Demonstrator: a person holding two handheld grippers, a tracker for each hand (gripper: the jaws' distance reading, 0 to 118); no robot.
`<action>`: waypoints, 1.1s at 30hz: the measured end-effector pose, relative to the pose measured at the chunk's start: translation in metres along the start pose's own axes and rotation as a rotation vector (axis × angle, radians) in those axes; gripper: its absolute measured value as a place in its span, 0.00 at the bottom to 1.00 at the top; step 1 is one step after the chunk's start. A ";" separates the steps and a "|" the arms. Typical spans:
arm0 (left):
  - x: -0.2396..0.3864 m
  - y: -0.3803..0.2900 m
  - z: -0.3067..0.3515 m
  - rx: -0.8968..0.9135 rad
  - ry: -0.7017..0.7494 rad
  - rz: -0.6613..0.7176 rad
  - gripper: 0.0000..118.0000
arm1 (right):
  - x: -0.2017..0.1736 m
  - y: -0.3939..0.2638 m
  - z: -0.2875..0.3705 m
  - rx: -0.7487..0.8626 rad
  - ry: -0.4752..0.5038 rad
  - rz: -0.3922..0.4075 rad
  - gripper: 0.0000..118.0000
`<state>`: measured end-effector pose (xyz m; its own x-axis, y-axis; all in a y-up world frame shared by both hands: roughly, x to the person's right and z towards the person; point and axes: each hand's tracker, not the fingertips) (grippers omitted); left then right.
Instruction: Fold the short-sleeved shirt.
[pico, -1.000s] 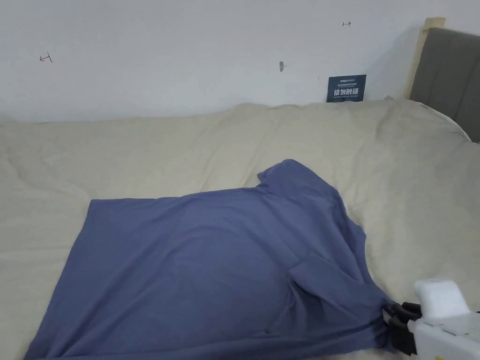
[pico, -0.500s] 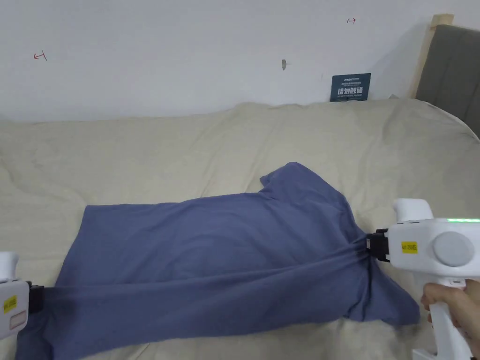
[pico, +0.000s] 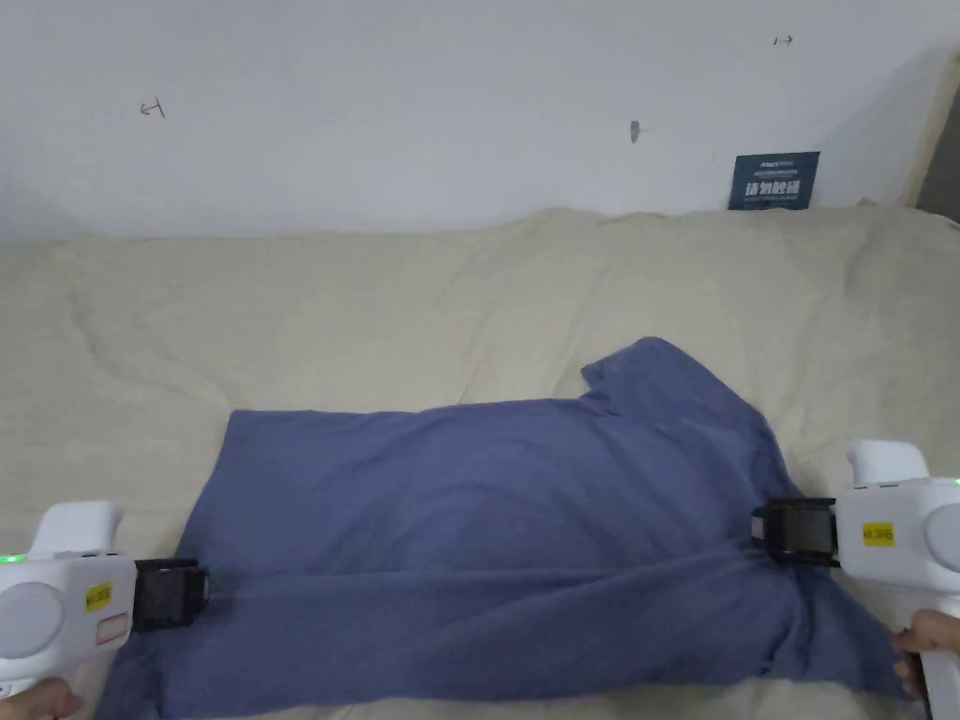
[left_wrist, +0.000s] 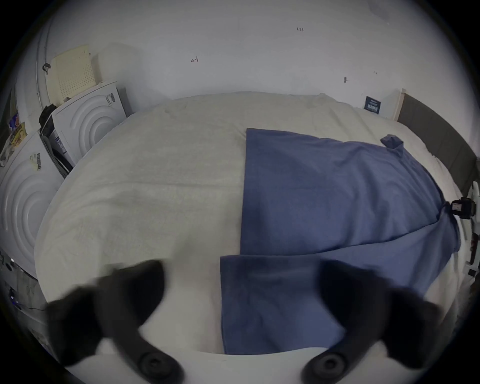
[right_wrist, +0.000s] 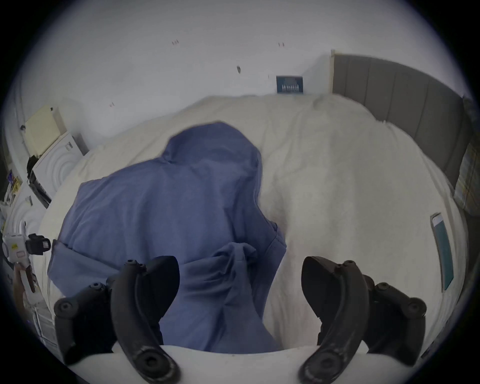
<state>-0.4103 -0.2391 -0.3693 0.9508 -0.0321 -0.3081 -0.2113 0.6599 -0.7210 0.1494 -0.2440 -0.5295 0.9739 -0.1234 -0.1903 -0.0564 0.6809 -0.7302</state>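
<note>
Shirt (pico: 487, 525) is laid on the bed (pico: 375, 300), near edge folded over. Left claw (left_wrist: 241, 298) and right claw (right_wrist: 240, 283) are spread, nothing pinched. Slippage of the loose fold is risked.

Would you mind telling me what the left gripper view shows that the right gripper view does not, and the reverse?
Left gripper view alone: the shirt's straight hem edge and the right gripper at the far end of the cloth. Right gripper view alone: bunched cloth between its open jaws, the left gripper at the far end, and a flat teal item on the bed. Both share the blue shirt, the cream bedspread and the grey headboard.
</note>
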 end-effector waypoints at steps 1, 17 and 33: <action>0.001 -0.002 0.008 0.022 -0.010 0.014 0.99 | 0.000 0.000 0.012 0.041 0.019 0.026 0.84; 0.020 -0.115 0.089 0.102 -0.006 0.093 0.00 | -0.021 -0.096 0.123 0.167 0.136 0.019 0.00; -0.009 -0.088 0.005 -0.087 -0.009 0.157 0.88 | -0.007 -0.110 0.106 0.090 0.146 -0.060 0.00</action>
<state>-0.3985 -0.2930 -0.2997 0.9065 0.0731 -0.4158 -0.3757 0.5890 -0.7155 0.1720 -0.2416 -0.3780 0.9324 -0.2648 -0.2458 0.0275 0.7304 -0.6825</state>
